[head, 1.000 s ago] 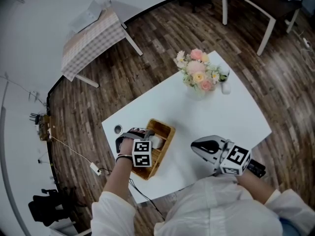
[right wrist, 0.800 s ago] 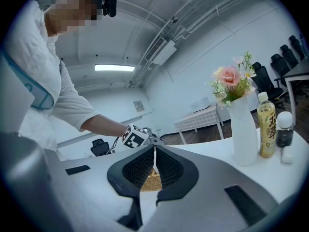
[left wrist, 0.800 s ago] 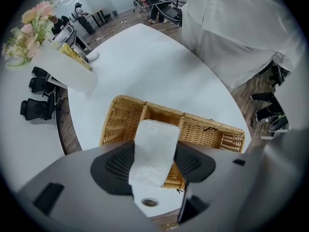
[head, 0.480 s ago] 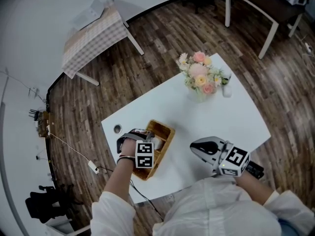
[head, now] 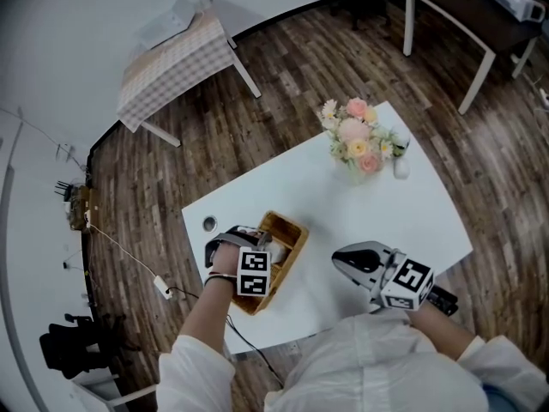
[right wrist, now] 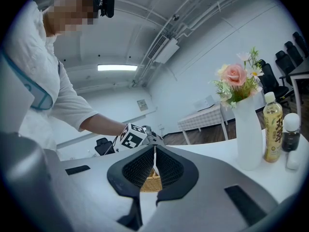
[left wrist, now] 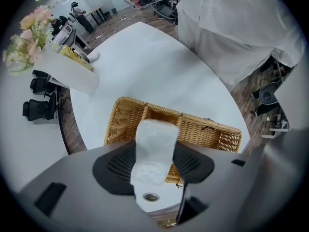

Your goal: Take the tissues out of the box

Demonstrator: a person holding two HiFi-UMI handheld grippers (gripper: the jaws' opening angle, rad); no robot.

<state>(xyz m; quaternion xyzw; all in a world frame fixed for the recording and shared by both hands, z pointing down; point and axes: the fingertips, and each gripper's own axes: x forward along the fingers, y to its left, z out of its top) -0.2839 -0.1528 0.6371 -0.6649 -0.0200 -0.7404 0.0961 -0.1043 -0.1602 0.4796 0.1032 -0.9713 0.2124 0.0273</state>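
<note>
Left gripper [left wrist: 153,153] jaws are seen closing on a tissue pack [left wrist: 155,133], pads seemingly touching it, over the basket [left wrist: 207,132] at the table's [left wrist: 145,66] 8 o'clock corner. Right gripper [right wrist: 154,166] jaws are pressed nearly together.

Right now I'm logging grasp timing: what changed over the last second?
The left tool is closing its jaws onto the white tissue pack at the wicker basket; it barely shifted. The right tool stayed put over the table; basket and flowers unmoved.
</note>
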